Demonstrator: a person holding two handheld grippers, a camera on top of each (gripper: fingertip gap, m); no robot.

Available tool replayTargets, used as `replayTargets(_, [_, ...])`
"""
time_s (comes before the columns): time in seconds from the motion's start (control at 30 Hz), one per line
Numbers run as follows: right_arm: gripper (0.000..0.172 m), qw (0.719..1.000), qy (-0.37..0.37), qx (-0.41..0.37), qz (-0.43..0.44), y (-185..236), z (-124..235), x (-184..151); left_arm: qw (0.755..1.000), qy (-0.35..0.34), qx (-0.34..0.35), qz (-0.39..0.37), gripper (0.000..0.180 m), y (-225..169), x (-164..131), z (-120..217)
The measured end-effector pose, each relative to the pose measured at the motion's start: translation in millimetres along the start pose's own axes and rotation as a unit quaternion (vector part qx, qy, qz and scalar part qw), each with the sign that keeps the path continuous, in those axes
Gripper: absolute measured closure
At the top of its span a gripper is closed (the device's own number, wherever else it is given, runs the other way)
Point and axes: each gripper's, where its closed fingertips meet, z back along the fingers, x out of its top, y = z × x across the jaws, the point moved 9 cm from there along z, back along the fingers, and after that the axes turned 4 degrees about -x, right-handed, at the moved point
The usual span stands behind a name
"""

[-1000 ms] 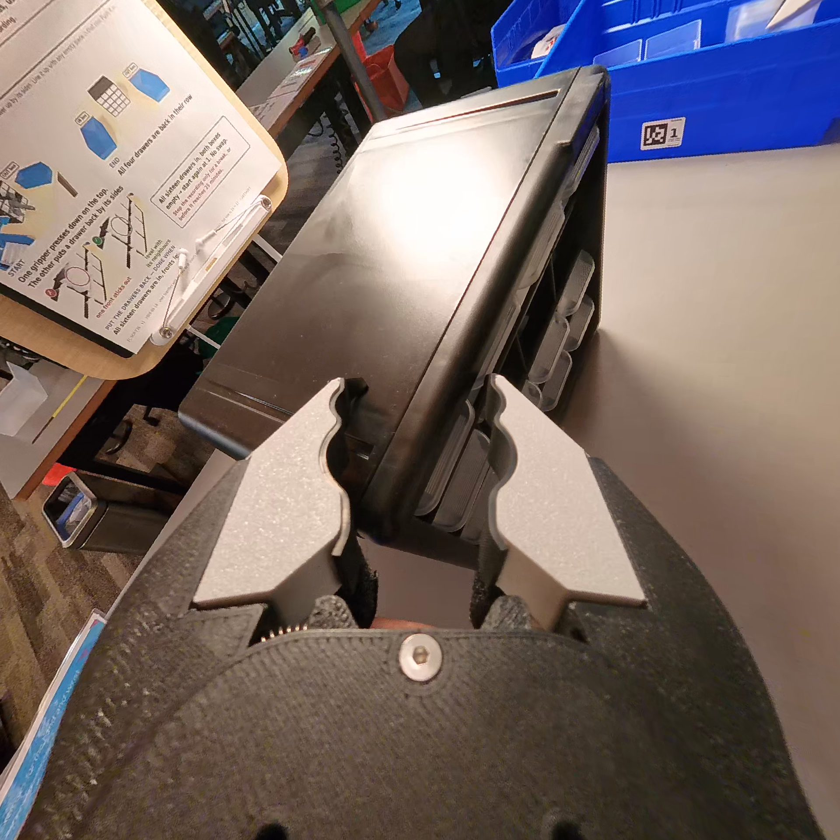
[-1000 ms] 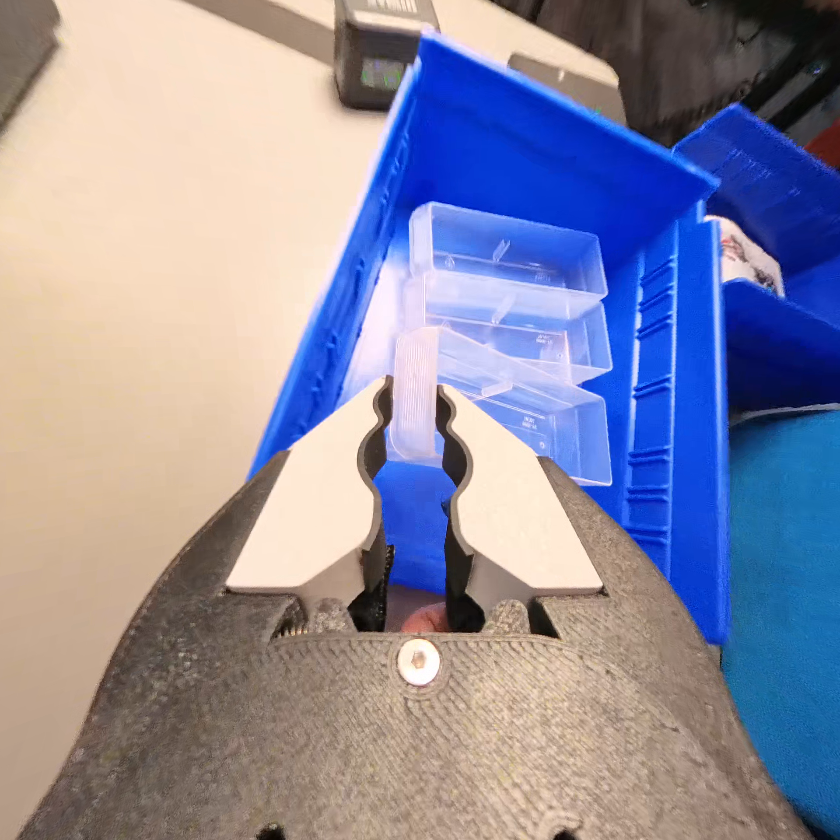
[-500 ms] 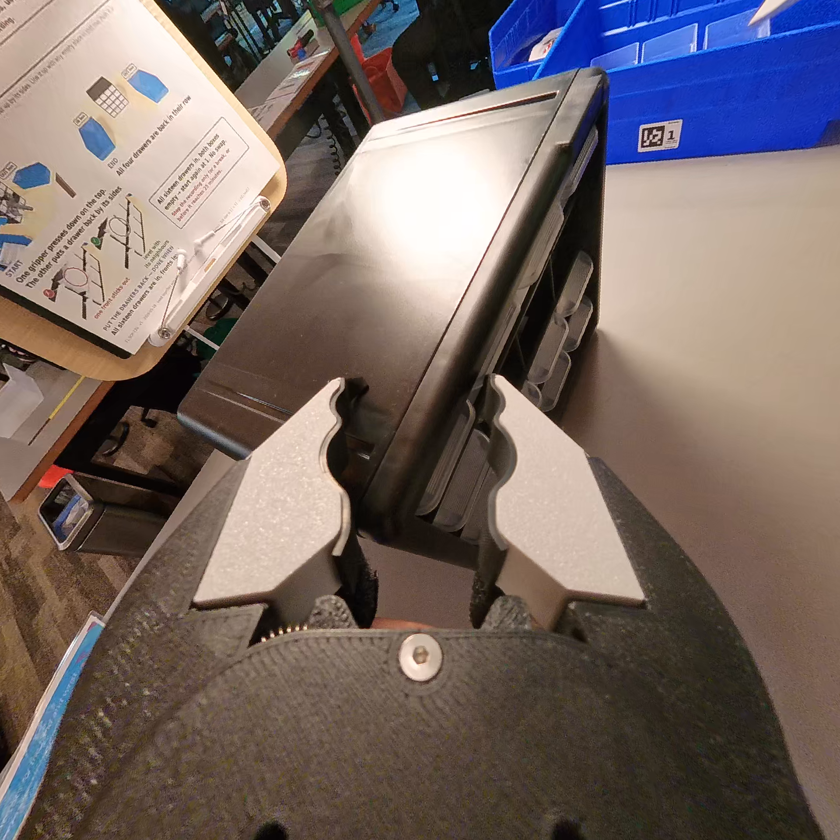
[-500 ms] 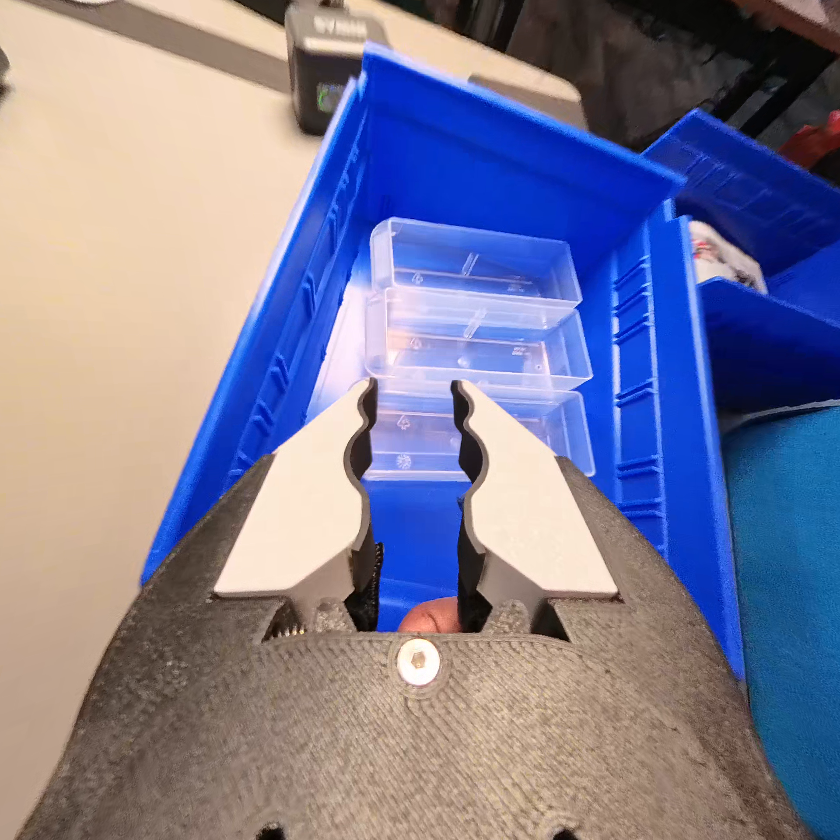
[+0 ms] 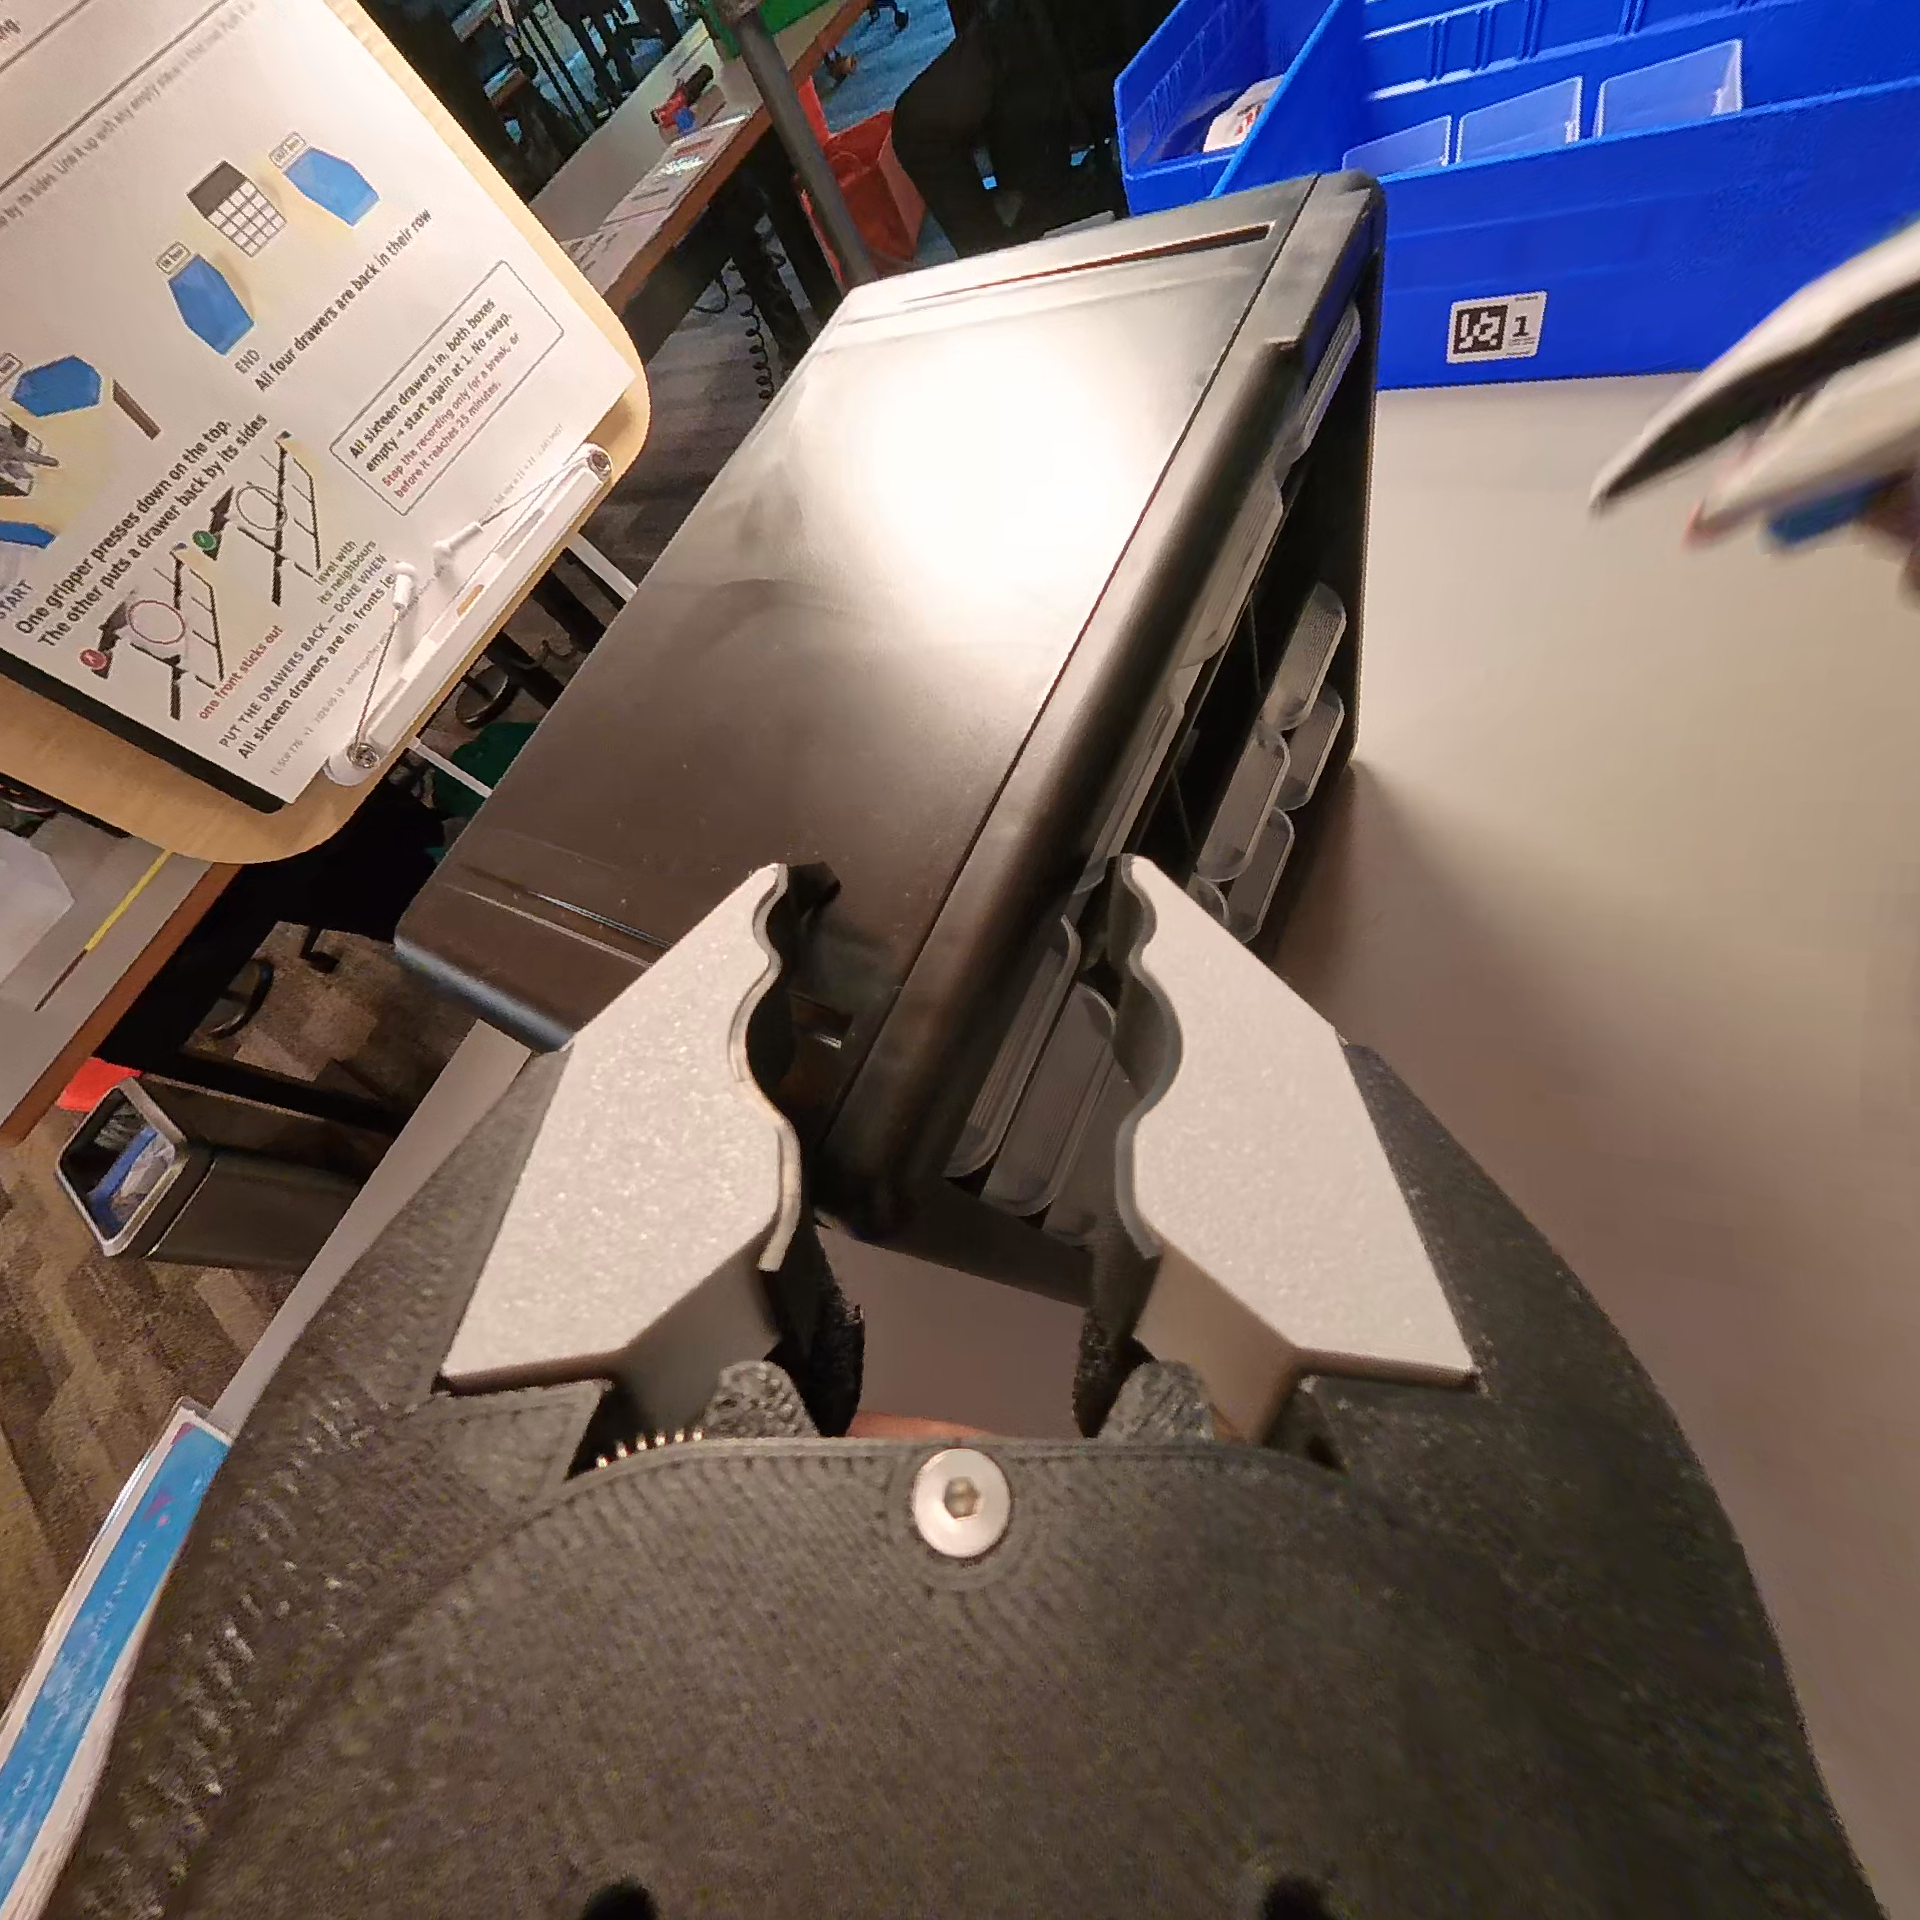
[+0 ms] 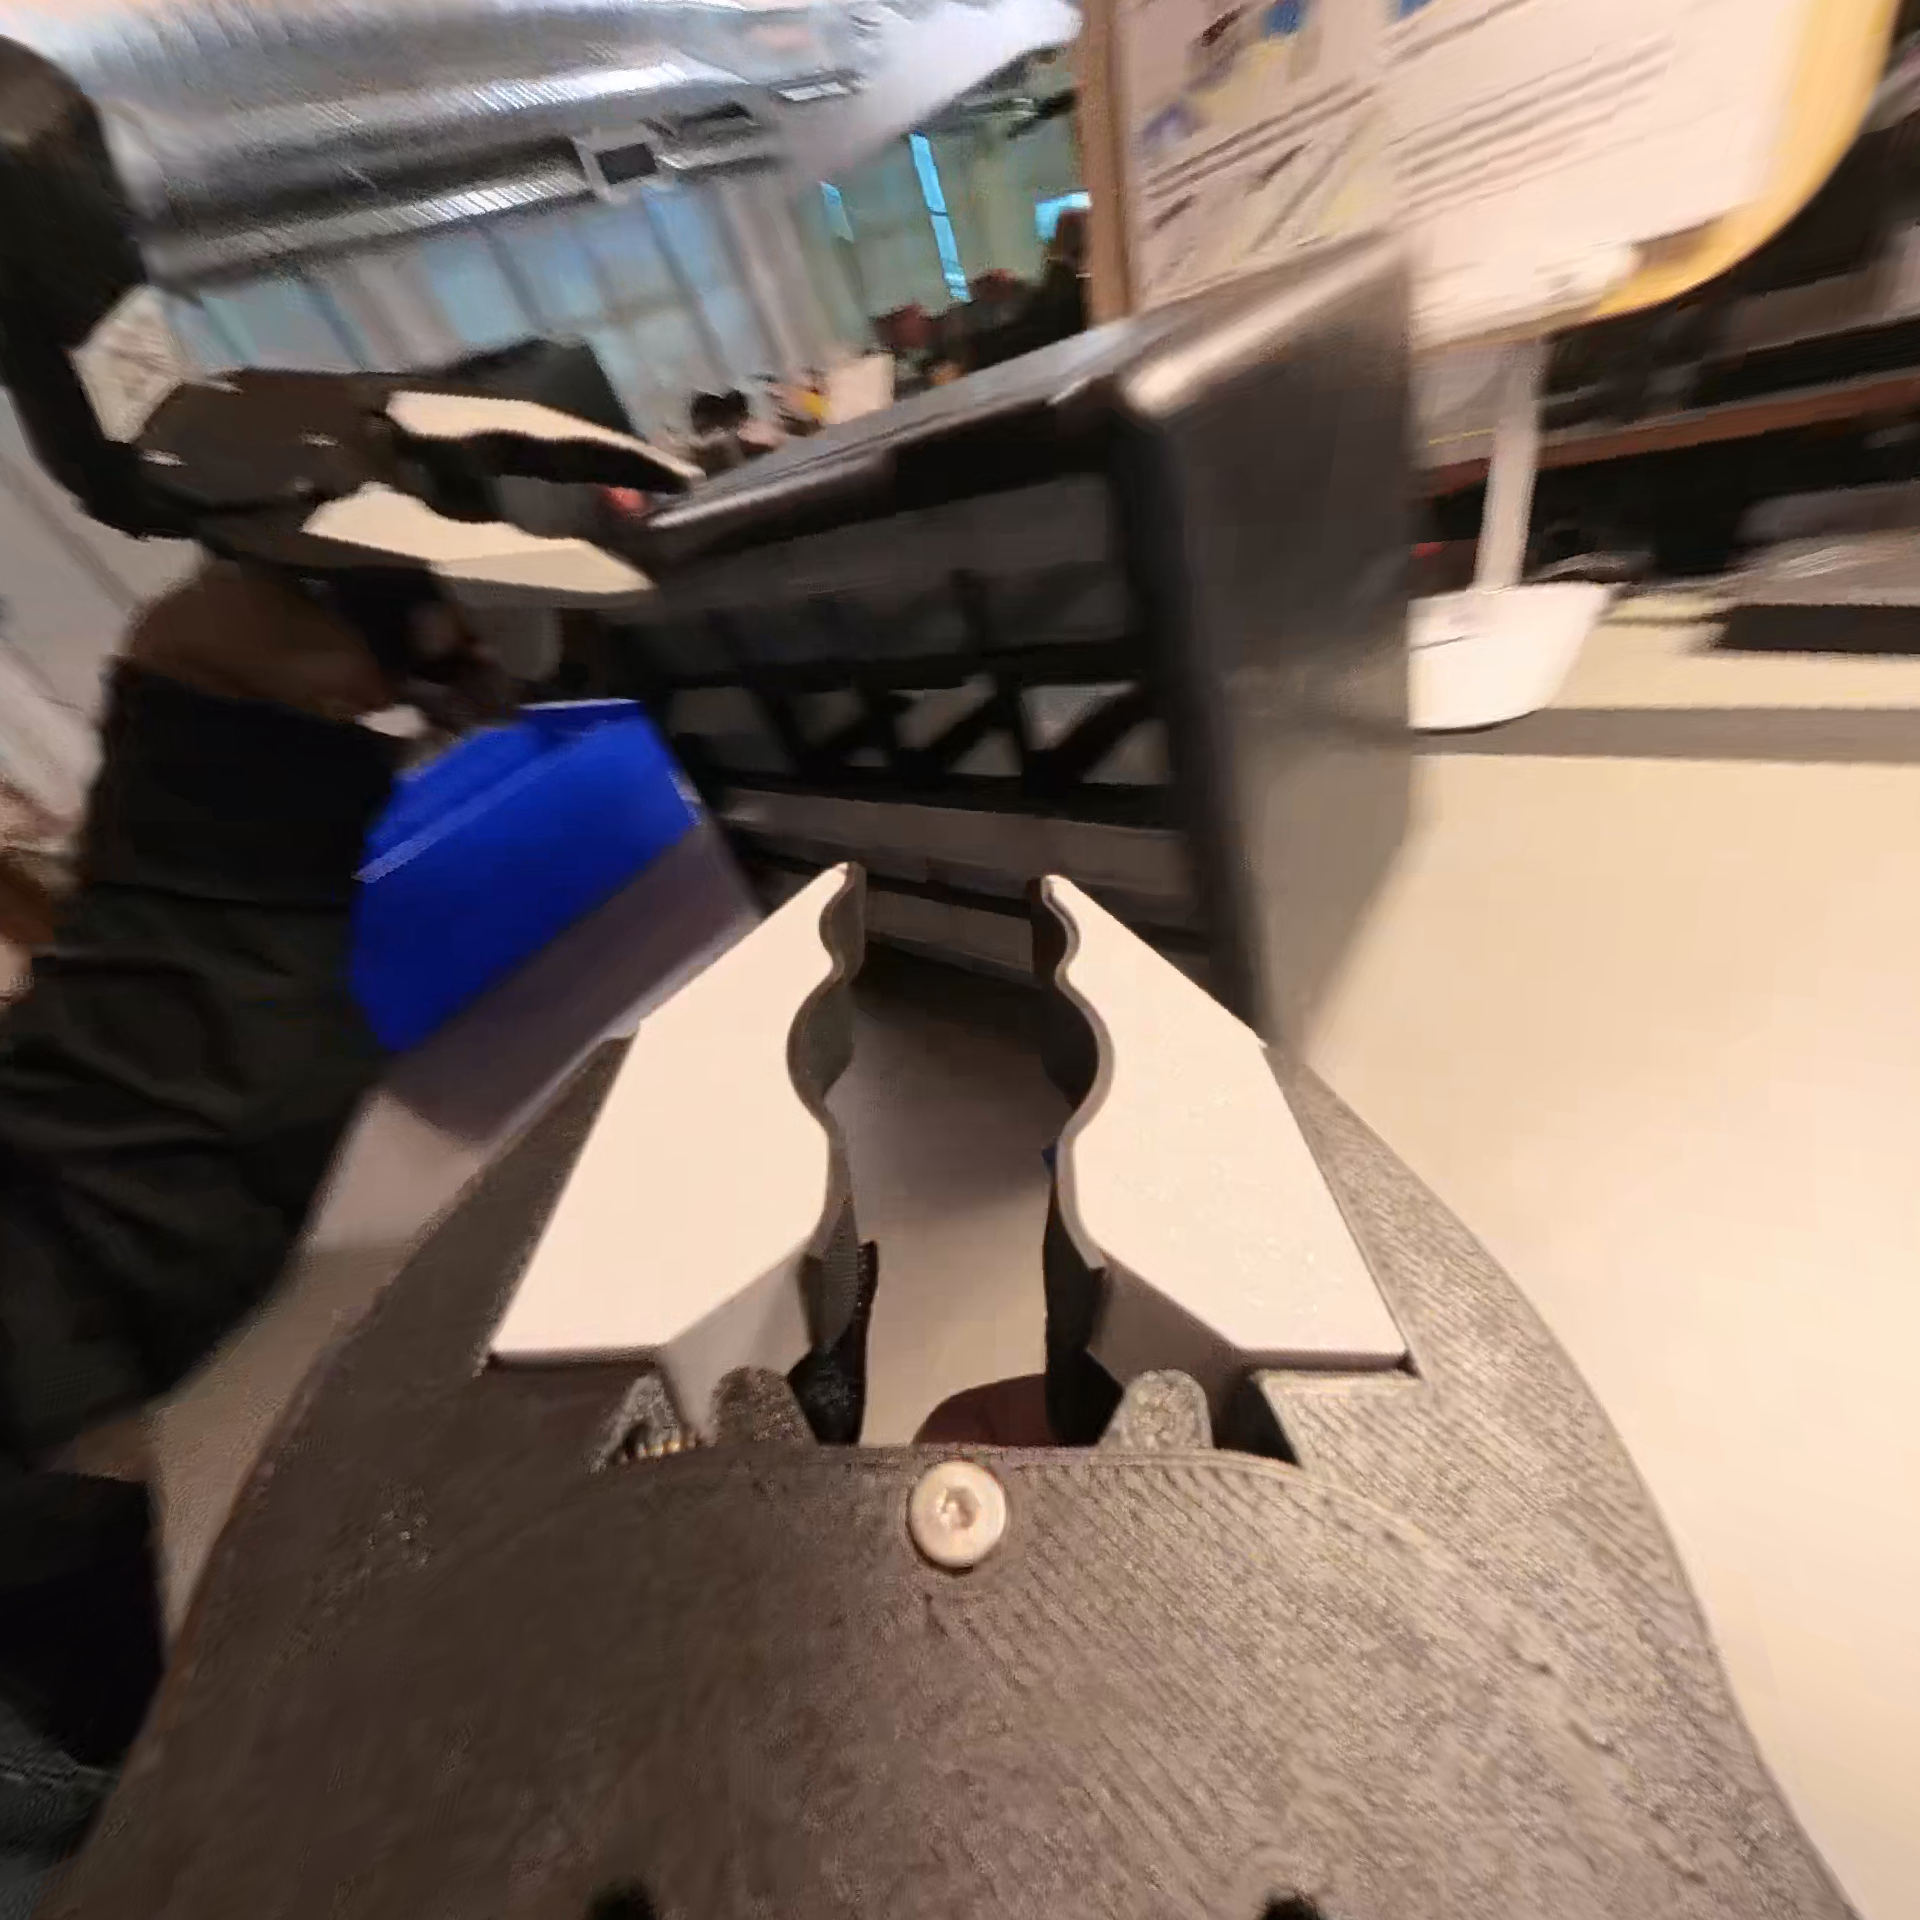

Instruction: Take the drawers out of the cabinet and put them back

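Left wrist view: blue bin [image 5: 1621, 249] far right w/ clear drawers inside, instruction board [image 5: 260, 416] far left. Black cabinet [image 5: 883, 623] on the grey table [image 5: 1610, 935], its near top corner betw the left gripper [image 5: 951, 883] fingers; jaws wide, pad contact can't tell.

Right wrist view: blurred. Cabinet front [image 6: 935, 727] just beyond right gripper [image 6: 948, 894], part open, nothing held. Blue bin [image 6: 499, 852] left.
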Motion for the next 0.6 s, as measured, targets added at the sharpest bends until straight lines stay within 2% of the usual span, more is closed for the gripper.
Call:
replayTargets(0.17, [0.137, 0.991, 0.015, 0.082, -0.106, 63.2, -85.8, -47.7, 1.0, -0.002, -0.005, 0.002, 0.121, 0.1, -0.2, 1.0])
replayTargets(0.3, [0.137, 0.984, 0.012, 0.093, -0.151, 100.6, -128.5, -60.7, 1.0, -0.007, -0.009, 0.004, 0.122, 1.0, -0.7, 1.4])
replayTargets(0.43, [0.137, 0.976, -0.024, 0.081, -0.199, 106.4, -153.5, -52.3, 1.0, -0.007, -0.01, 0.004, 0.122, 1.2, -0.8, 1.5])
replayTargets(0.6, [0.137, 0.966, -0.031, 0.079, -0.243, 99.7, -176.6, -46.4, 1.0, -0.005, -0.009, 0.003, 0.121, 0.9, -0.5, 1.4])
